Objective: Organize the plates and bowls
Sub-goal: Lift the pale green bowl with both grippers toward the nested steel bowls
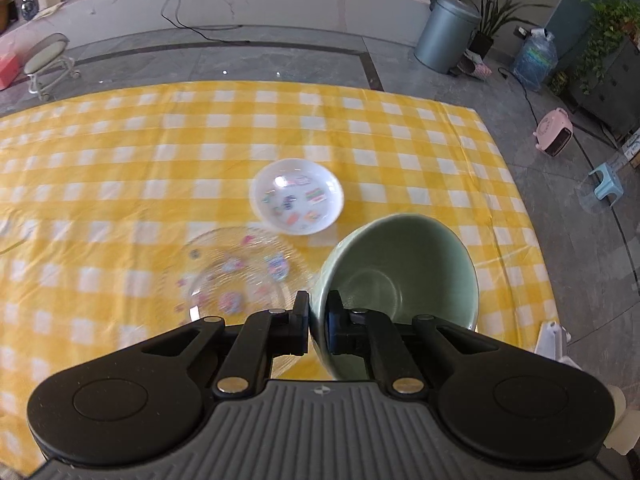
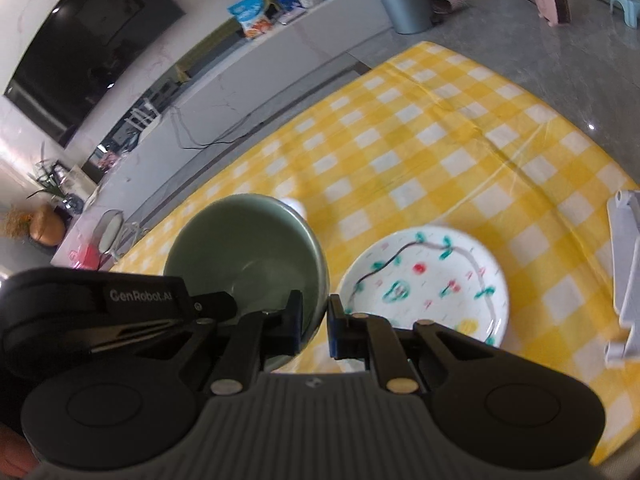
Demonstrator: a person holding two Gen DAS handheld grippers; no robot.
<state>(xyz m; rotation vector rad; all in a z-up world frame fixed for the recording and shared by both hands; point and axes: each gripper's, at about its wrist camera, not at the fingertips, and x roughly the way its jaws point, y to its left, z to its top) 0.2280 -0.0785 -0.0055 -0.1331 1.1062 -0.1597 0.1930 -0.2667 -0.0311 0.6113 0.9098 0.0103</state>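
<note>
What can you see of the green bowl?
The green bowl looks like glazed ceramic, pale green, deep, empty, with a ringed bottom. Both grippers pinch its rim from opposite sides, left gripper and right gripper, each with one finger inside and one outside. It is held tilted above the checked cloth, near the plates.

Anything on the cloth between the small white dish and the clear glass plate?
Nothing: left wrist view shows only bare yellow checked tablecloth between the small white patterned dish and the clear glass plate.

glass plate blurred, perhaps stickered
</note>
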